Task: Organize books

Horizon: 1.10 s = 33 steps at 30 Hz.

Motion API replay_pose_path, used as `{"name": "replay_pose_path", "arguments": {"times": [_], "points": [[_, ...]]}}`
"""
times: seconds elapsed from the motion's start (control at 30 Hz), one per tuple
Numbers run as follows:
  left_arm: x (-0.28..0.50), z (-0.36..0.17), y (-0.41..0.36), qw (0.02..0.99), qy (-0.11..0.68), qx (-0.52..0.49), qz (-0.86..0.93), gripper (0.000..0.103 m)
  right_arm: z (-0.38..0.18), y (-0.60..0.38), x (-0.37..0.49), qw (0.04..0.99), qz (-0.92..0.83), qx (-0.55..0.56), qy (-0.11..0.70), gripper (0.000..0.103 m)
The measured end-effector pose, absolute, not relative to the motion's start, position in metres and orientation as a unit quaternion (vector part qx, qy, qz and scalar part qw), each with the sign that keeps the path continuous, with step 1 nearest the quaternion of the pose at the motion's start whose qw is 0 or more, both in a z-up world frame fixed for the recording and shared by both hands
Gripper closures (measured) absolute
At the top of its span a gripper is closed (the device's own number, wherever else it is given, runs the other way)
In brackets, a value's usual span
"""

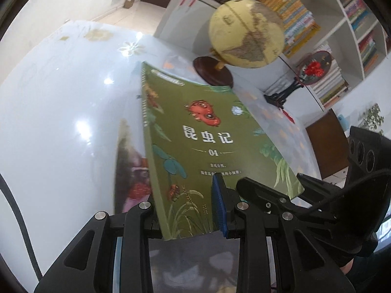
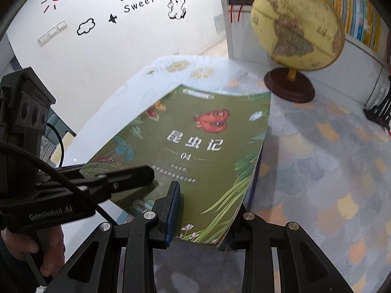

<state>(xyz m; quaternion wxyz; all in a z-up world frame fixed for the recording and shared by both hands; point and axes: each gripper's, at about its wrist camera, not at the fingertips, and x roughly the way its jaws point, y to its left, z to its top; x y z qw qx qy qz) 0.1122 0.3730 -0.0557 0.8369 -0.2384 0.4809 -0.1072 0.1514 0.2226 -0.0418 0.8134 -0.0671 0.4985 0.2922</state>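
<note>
A green book (image 1: 195,134) (image 2: 202,141), with a red insect and white title on its cover, hangs tilted above the table, held from its near edge by both grippers. Another book's blurred reddish cover (image 1: 133,171) shows beneath it on the left. My left gripper (image 1: 185,210) is shut on the book, its blue pad (image 1: 220,205) pressing on the cover. It reaches in from the left in the right wrist view (image 2: 136,178). My right gripper (image 2: 205,217) is shut on the same book, blue pad (image 2: 173,207) on top and the other finger hidden underneath.
A yellow globe (image 1: 246,31) (image 2: 298,26) on a dark wooden base stands at the table's far side. The table (image 1: 61,122) (image 2: 330,171) has a glossy patterned cover. Full bookshelves (image 1: 354,24) line the wall, with a round red-flower ornament (image 1: 315,68) nearby. A hand (image 2: 48,256) grips the left handle.
</note>
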Motion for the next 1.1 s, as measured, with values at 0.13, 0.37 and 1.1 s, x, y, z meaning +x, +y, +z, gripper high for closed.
{"name": "replay_pose_path", "arguments": {"times": [0.13,0.37,1.1], "points": [[0.108,-0.066,0.39,0.827,0.486,-0.268,-0.09,0.076,-0.049,0.227,0.151,0.807,0.296,-0.073,0.507,0.073],[0.1,-0.069,0.409,0.831,0.476,-0.283,-0.057,0.076,-0.061,0.236,0.154,0.793,0.301,-0.081,0.524,0.073],[0.062,-0.039,0.375,0.842,0.483,-0.225,-0.077,0.073,-0.069,0.165,0.133,0.783,0.229,-0.017,0.577,0.048]]}}
